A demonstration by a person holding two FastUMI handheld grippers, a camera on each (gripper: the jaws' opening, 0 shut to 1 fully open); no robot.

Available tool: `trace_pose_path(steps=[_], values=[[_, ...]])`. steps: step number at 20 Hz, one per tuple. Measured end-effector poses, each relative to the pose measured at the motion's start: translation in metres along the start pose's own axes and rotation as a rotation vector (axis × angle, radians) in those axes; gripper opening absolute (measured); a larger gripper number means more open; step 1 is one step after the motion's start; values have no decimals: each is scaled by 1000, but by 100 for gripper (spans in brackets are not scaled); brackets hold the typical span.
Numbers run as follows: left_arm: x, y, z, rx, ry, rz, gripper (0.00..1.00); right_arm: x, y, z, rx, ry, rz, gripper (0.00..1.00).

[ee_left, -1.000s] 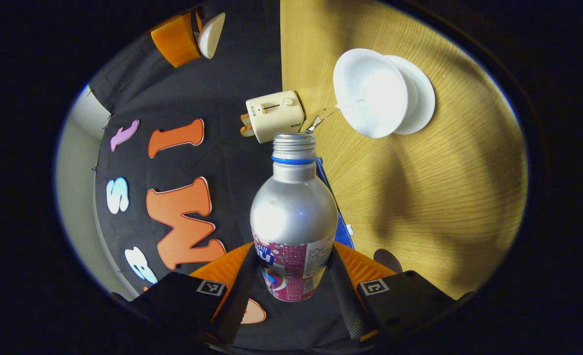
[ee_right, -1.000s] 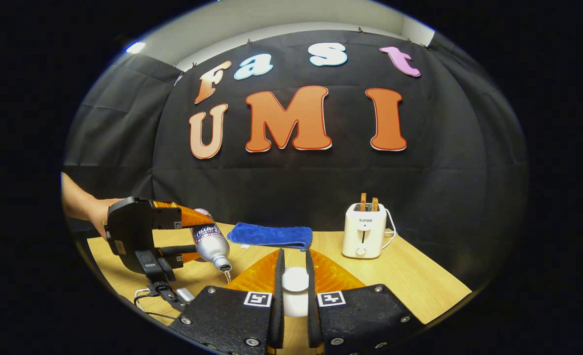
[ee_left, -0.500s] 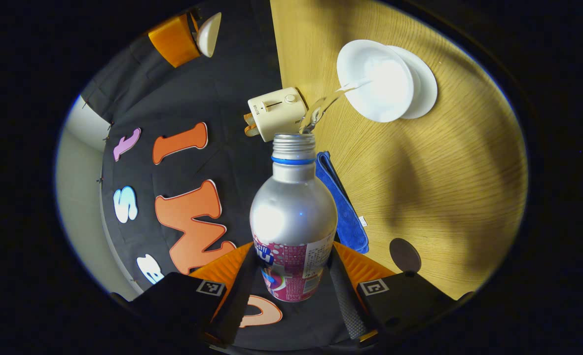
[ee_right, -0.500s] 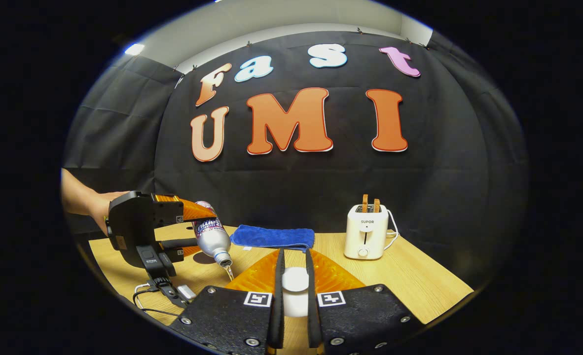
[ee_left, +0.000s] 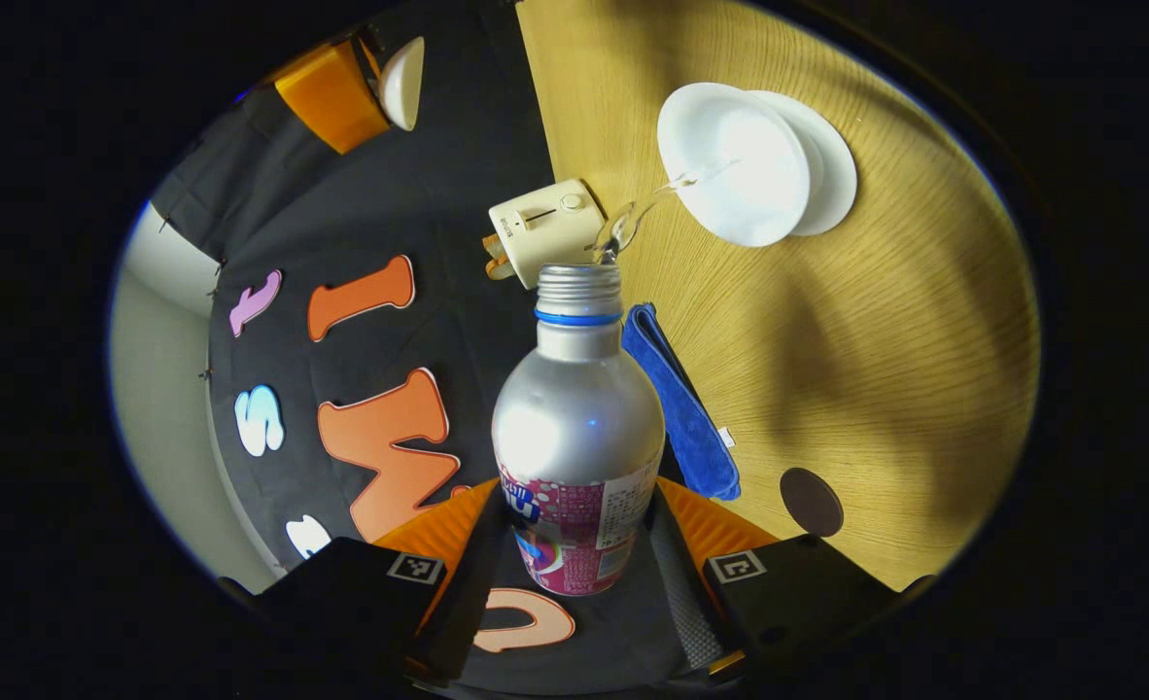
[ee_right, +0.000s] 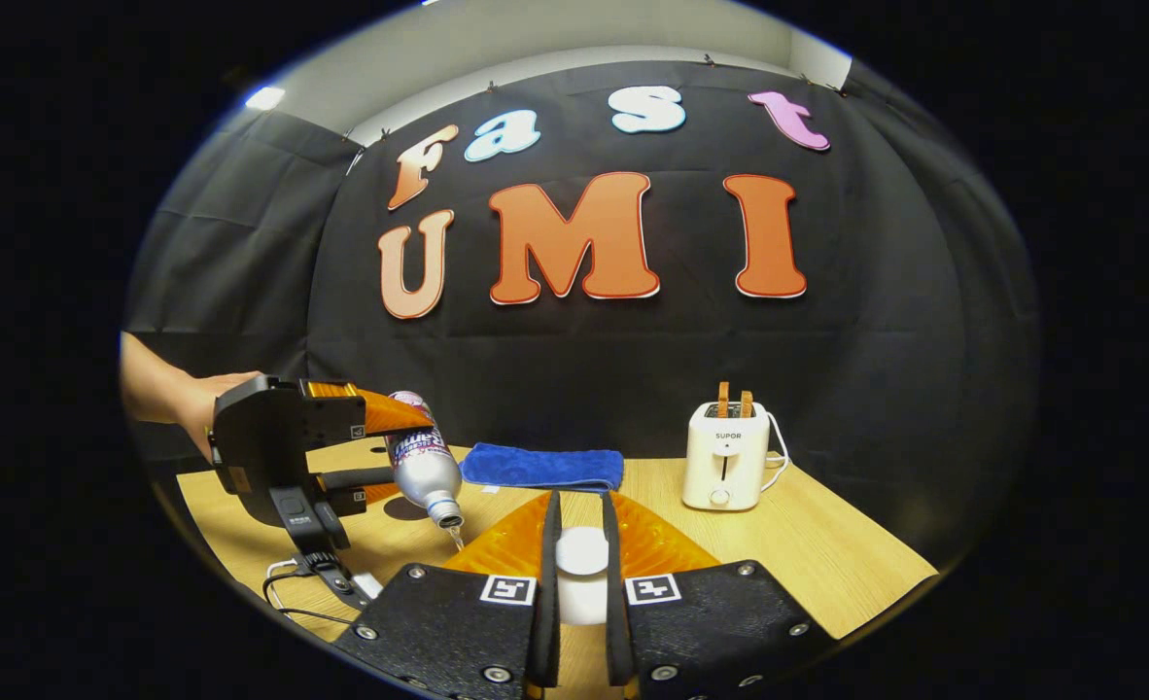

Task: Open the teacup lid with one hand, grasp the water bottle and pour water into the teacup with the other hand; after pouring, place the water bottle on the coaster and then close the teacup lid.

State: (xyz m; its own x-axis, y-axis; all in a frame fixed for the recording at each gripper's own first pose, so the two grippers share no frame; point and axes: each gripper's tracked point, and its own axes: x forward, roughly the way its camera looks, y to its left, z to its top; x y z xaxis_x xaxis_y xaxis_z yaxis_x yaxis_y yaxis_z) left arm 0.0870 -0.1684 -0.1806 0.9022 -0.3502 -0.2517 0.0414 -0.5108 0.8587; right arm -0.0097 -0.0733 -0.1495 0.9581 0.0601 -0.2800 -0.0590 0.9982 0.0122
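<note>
item: water bottle (ee_left: 577,428), clenched in your left gripper (ee_left: 574,569), tipped streaming over teacup (ee_left: 730,160); right gripper (ee_right: 580,569) pinching lid (ee_right: 581,552) aloft; risk: steeper tilt overshoots the rim, wetting table (ee_left: 876,340).

wooden table (ee_right: 827,554), light grain. on it: folded blue towel (ee_right: 542,467), cream toaster (ee_right: 726,470), white teacup (ee_left: 735,165) on saucer (ee_left: 832,175), dark round coaster (ee_left: 812,502).
</note>
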Motion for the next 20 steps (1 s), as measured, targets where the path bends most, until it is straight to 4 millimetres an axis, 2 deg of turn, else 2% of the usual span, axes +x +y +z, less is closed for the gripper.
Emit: trace_pose_path(steps=[9,20], values=[[6,-6,9,54,-3,-4,83,0,3,-5,6,9,14,19],[2,-10,17,102,-8,7,83,4,14,-10,1,21,36,19]])
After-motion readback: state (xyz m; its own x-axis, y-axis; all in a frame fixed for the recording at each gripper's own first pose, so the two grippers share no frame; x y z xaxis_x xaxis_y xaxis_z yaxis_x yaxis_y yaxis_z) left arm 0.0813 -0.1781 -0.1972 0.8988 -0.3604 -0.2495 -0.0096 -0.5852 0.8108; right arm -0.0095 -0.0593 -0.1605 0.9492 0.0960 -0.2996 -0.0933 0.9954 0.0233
